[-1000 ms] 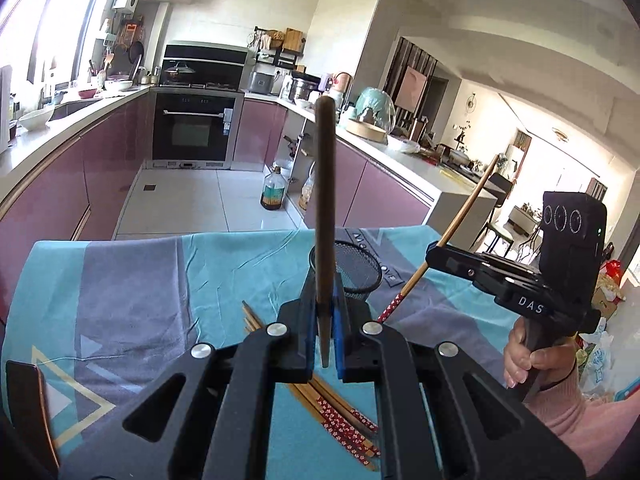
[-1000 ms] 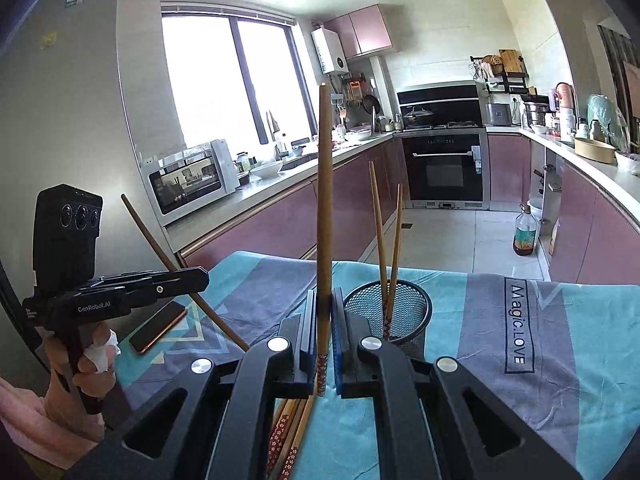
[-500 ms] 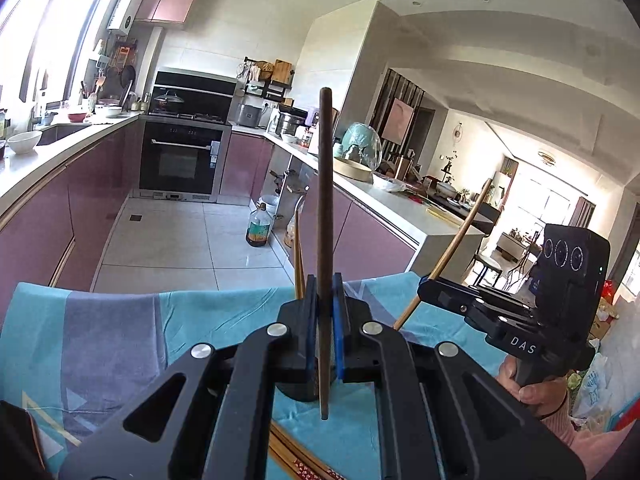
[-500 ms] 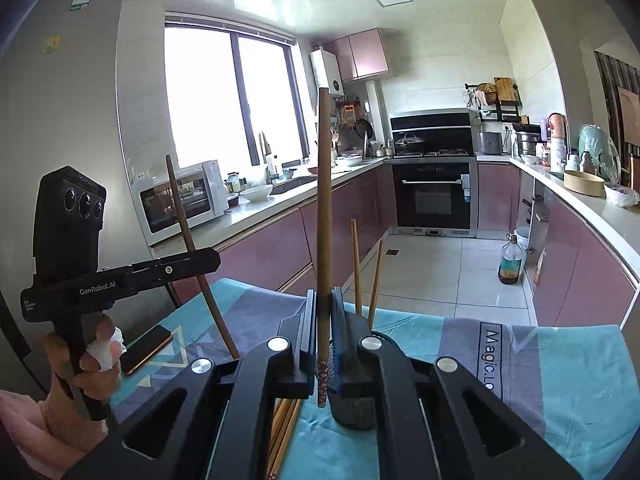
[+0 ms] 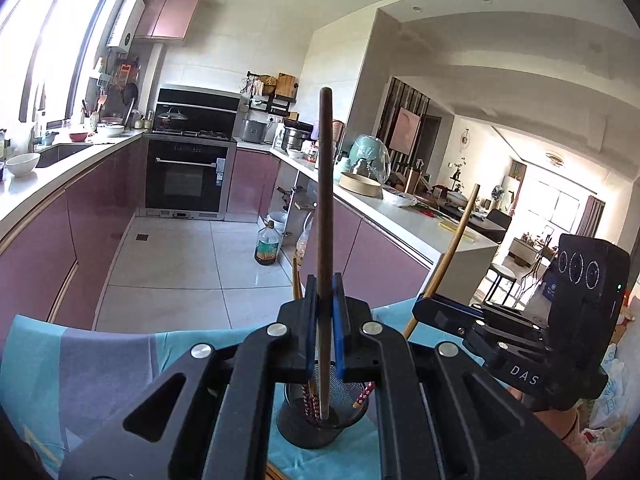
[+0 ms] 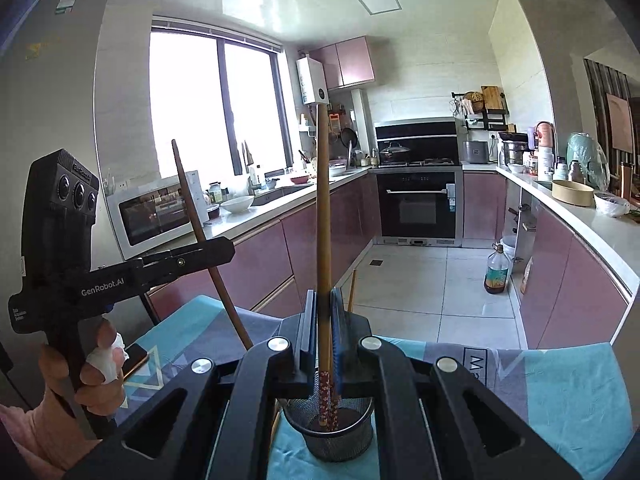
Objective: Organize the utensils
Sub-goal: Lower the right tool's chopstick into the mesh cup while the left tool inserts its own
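Observation:
A black mesh cup point(image 5: 320, 426) point(image 6: 336, 438) stands on the turquoise and grey tablecloth point(image 5: 92, 364), with red-patterned chopstick ends inside it. My left gripper point(image 5: 325, 292) is shut on a dark brown chopstick point(image 5: 325, 184), held upright. Its lower tip shows within the cup's mouth. My right gripper point(image 6: 323, 306) is shut on a lighter chopstick point(image 6: 322, 208) whose red-patterned end reaches into the cup. Each view also shows the other gripper from the side: the right gripper point(image 5: 424, 310) and the left gripper point(image 6: 226, 248), each with its chopstick slanting down toward the cup.
A phone point(image 6: 134, 356) lies on the cloth by the person's left hand point(image 6: 84, 384). Loose chopsticks point(image 6: 276, 426) lie just left of the cup. Beyond the table edge are the tiled floor, an oil bottle point(image 5: 266, 246) and purple cabinets on both sides.
Both grippers rose and closed in on the mesh cup, each still holding its chopstick. The chopstick tips now sit in the cup's mouth. The pile on the cloth slid out of the left view.

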A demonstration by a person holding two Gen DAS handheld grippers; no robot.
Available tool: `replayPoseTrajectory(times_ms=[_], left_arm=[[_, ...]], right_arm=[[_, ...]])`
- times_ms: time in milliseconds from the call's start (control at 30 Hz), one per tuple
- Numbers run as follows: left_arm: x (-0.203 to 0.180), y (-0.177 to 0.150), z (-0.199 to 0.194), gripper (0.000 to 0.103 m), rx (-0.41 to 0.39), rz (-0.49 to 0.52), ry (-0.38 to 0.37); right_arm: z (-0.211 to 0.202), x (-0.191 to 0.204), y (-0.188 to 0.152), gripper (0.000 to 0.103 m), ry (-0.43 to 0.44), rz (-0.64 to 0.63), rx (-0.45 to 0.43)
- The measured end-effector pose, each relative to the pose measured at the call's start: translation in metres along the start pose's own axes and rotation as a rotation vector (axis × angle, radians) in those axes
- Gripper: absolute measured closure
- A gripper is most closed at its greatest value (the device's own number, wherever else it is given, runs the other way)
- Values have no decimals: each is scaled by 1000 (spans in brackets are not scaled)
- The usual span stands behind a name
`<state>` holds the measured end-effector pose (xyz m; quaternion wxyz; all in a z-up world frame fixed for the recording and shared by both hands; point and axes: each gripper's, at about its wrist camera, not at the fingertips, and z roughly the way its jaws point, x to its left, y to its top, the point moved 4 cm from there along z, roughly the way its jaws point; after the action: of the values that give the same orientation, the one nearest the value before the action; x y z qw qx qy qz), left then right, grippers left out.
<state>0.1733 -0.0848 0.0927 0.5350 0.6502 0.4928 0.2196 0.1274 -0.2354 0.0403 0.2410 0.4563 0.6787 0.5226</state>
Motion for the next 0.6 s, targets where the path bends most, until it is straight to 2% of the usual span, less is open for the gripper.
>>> replayPoseTrajectory(times_ms=[133,400,600], left_arm=[[-4,-7,20,96,42,21,25],[2,-36,64,96,176,29,38],[13,-46,91,96,228,29,49]], right_arm=[[16,-5,-5,97,-12,15,34],[41,-10,-27,98,-17,35,154],[51,-14,-36,97,-1,71,191]])
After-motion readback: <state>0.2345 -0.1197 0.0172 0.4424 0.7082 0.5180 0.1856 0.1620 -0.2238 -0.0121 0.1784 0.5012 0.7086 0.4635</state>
